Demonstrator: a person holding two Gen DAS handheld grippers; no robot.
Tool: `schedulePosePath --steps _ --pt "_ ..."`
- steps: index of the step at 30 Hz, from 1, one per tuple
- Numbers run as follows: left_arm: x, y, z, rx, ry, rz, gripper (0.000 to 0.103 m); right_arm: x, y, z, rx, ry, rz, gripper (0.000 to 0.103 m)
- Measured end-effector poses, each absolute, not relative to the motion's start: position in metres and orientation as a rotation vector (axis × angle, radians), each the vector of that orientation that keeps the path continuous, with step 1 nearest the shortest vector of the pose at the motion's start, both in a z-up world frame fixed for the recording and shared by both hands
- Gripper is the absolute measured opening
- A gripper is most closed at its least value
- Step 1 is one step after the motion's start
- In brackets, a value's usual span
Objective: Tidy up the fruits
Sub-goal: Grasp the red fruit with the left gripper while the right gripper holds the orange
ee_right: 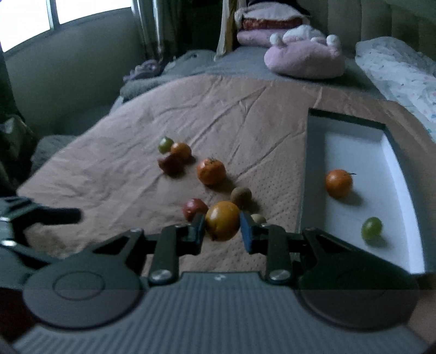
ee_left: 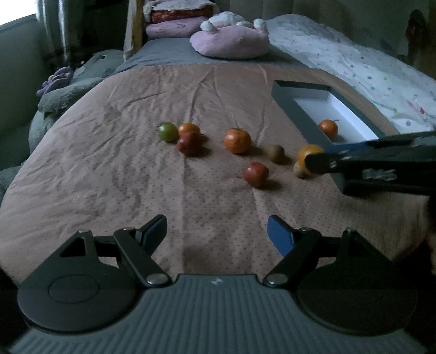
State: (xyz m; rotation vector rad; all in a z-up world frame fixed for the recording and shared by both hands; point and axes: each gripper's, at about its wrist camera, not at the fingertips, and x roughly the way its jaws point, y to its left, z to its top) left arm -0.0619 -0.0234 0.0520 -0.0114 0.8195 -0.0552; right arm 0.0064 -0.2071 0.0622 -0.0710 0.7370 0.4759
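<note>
Fruits lie on a brown bedspread [ee_left: 136, 163]. My right gripper [ee_right: 222, 231] is shut on an orange fruit [ee_right: 222, 220], seen in the left wrist view too [ee_left: 308, 153]. Near it lie a red fruit [ee_right: 194, 208], a brown kiwi [ee_right: 241, 196], a small pale fruit [ee_right: 258, 218], a large orange [ee_right: 211, 171], and a cluster of a green fruit [ee_right: 165, 144], an orange [ee_right: 181, 150] and a dark red fruit [ee_right: 171, 164]. The grey box [ee_right: 313, 163] holds an orange [ee_right: 338, 183] and a green fruit [ee_right: 371, 228]. My left gripper [ee_left: 216, 234] is open and empty, near the front edge.
A pink plush cushion [ee_left: 231, 38] and folded bedding [ee_left: 174, 19] lie at the far end. A dotted white quilt [ee_left: 368, 68] lies along the right. Grey plush toys [ee_left: 68, 87] sit off the bed's left side.
</note>
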Motion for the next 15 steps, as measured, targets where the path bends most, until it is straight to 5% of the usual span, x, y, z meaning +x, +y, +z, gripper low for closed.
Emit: schedulePosePath --steps 15 --pt "0.005 -0.058 0.033 0.056 0.788 -0.149 0.084 -0.026 -0.238 0.1 -0.048 0.648 0.468 0.031"
